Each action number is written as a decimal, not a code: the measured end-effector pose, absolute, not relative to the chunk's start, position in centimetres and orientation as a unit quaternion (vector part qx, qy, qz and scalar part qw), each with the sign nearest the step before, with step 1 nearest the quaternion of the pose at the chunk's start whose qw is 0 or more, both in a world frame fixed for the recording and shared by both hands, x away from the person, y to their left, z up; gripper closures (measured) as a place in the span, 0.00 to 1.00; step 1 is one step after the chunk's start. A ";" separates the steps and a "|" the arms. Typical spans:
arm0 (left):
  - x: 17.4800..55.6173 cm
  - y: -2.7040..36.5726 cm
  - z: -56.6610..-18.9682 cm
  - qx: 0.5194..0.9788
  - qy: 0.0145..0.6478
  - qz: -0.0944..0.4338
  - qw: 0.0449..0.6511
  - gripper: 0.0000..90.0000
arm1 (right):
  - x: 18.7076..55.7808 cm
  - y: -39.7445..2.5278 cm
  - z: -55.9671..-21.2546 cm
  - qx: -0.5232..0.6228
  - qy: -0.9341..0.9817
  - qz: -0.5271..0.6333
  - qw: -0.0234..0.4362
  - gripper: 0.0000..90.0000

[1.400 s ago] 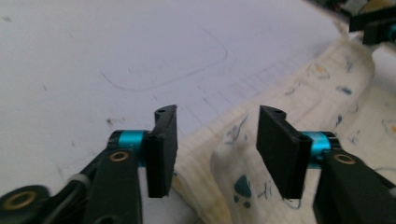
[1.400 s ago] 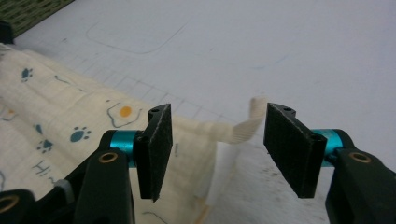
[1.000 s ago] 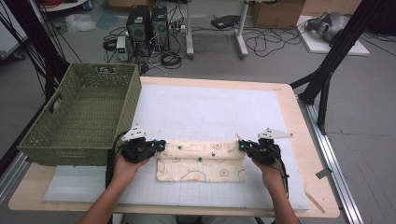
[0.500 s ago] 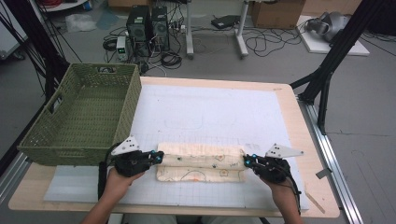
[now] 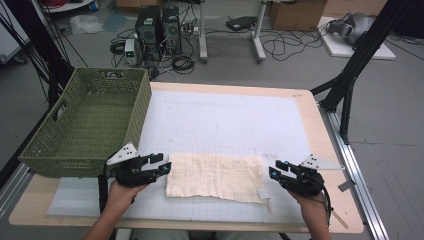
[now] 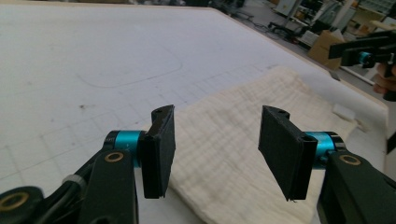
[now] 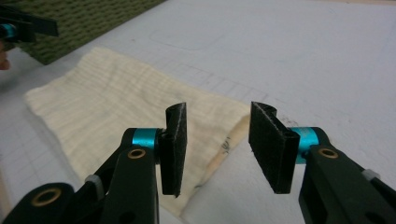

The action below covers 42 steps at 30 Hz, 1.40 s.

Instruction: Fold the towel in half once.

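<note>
In the left part of the high view a green woven basket [image 5: 87, 125] stands on the table [image 5: 320, 130], on the edge of the white gridded mat [image 5: 225, 120]; its near corner is just beside the left gripper [image 5: 162, 165]. The middle of the mat is bare, so nothing lies between the two grippers except the cloth [image 5: 215, 176].

The cloth is in the lower centre of the high view, near the front edge of the mat. It is cream, with a fine waffle texture, folded to a flat long rectangle. A small white label [image 5: 261, 194] sticks out at its lower right corner.

The left gripper is at the cloth's left end with jaws wide apart, holding nothing. The right gripper [image 5: 276, 171] is just off the right end, also wide open and empty.
</note>
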<state>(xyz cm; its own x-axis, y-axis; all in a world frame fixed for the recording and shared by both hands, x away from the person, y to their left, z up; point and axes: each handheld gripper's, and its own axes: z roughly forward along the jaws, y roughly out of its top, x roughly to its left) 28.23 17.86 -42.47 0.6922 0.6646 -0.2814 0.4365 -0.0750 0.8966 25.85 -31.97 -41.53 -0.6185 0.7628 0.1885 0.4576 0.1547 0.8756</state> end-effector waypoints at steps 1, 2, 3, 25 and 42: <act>28.4 17.8 -42.6 0.730 0.385 0.105 0.555 0.52 | 26.0 -31.9 -41.7 0.417 0.747 0.496 0.152 0.63; 28.6 17.7 -42.8 0.736 0.391 0.104 0.543 0.52 | 26.1 -31.7 -41.9 0.424 0.750 0.486 0.149 0.63; 28.8 17.5 -43.0 0.739 0.401 0.101 0.533 0.52 | 26.3 -31.4 -42.2 0.425 0.753 0.481 0.145 0.63; 29.0 16.5 -44.2 0.761 0.404 0.098 0.498 0.97 | 27.9 -28.9 -43.9 0.412 0.774 0.464 0.127 0.96; 29.7 16.6 -44.6 0.761 0.441 0.114 0.462 0.67 | 29.0 -29.1 -44.5 0.454 0.771 0.418 0.158 0.78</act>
